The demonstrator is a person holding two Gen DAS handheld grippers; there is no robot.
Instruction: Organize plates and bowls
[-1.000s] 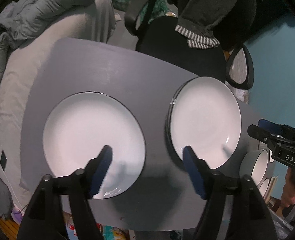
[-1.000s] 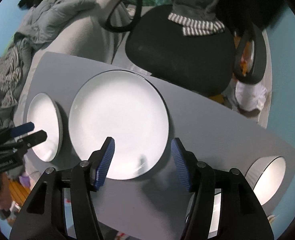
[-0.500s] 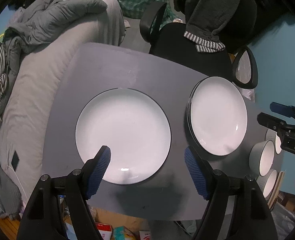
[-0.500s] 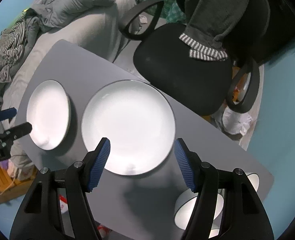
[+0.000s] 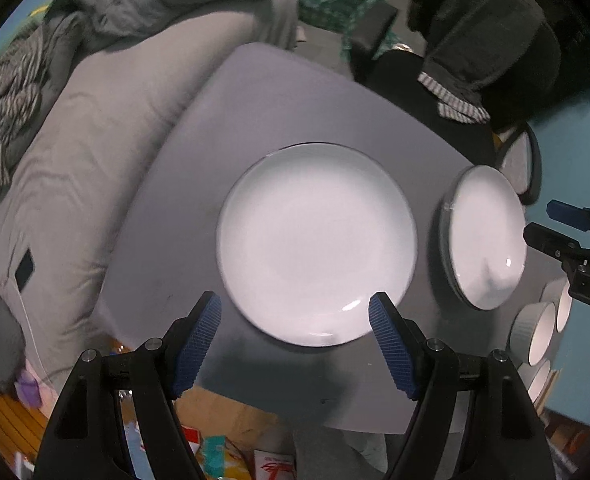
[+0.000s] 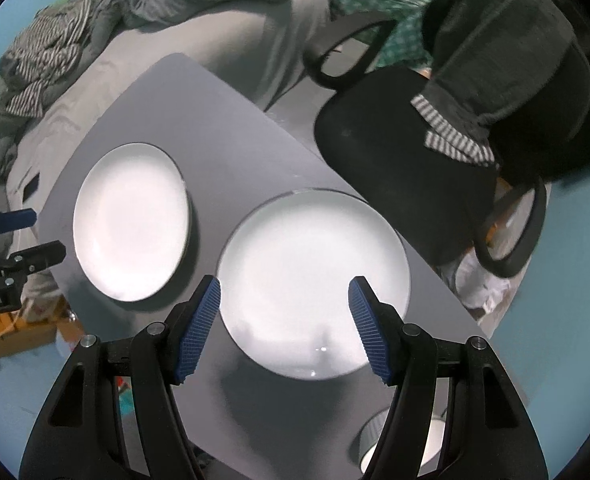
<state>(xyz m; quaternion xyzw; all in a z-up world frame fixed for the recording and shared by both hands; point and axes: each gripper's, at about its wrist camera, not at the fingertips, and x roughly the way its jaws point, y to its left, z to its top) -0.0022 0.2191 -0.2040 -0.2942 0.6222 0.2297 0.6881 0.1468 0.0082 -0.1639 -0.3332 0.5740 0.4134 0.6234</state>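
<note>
Plates lie flat on the grey bench [image 5: 263,128], well apart from each other. The left tongs [image 5: 295,344] hang spread and empty above the near rim of the left plate [image 5: 315,240], touching nothing. The right tongs [image 6: 285,326] also stand apart with nothing between the pads; they have just been widening, above the right plate [image 6: 315,264], whose dark stacked edge shows in the left view. Bowls [image 5: 539,336], white inside and ribbed grey outside, cluster at the bench's right end. A black chair [image 6: 407,160] stands beyond the bench, a bed [image 5: 95,140] beside it.
</note>
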